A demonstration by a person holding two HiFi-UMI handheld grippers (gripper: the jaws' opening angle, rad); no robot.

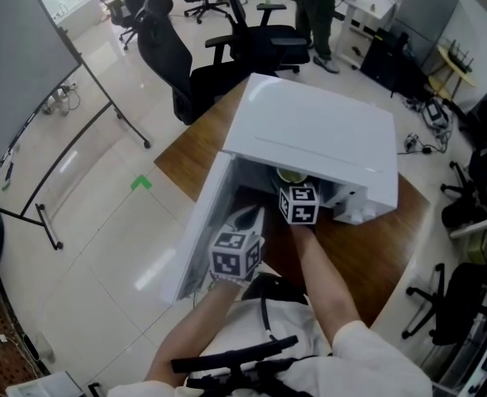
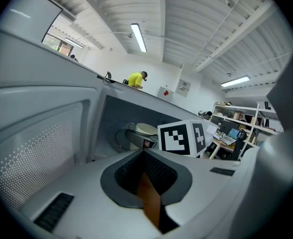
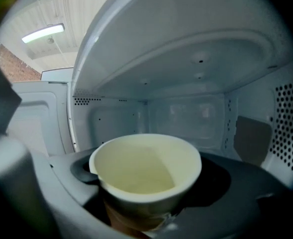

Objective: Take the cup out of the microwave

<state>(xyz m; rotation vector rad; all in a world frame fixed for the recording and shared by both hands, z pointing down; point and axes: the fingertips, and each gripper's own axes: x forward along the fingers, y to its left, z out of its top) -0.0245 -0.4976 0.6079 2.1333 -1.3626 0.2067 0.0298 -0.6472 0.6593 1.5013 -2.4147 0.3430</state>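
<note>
The cup (image 3: pixel 146 171) stands inside the microwave (image 1: pixel 317 131), on the dark floor of the cavity near the front opening. From the right gripper view it sits squarely between the jaws of the right gripper (image 3: pixel 146 188). The jaws are set wide around it. The left one lies close against the cup's side, and a dark gap shows on the right, so I don't read this as a grip, though the lens bends the edges badly.

The cup is pale cream with a brownish lower body. Its inside looks light yellow, and I can't say whether there is liquid in it.

In the head view the microwave door (image 1: pixel 195 234) hangs open to the left over the wooden table (image 1: pixel 367 255). The left gripper (image 1: pixel 236 253) is beside the door's inner face. Its jaws are drawn close together with nothing between them, and only a brown strip of table shows through the slit.
</note>
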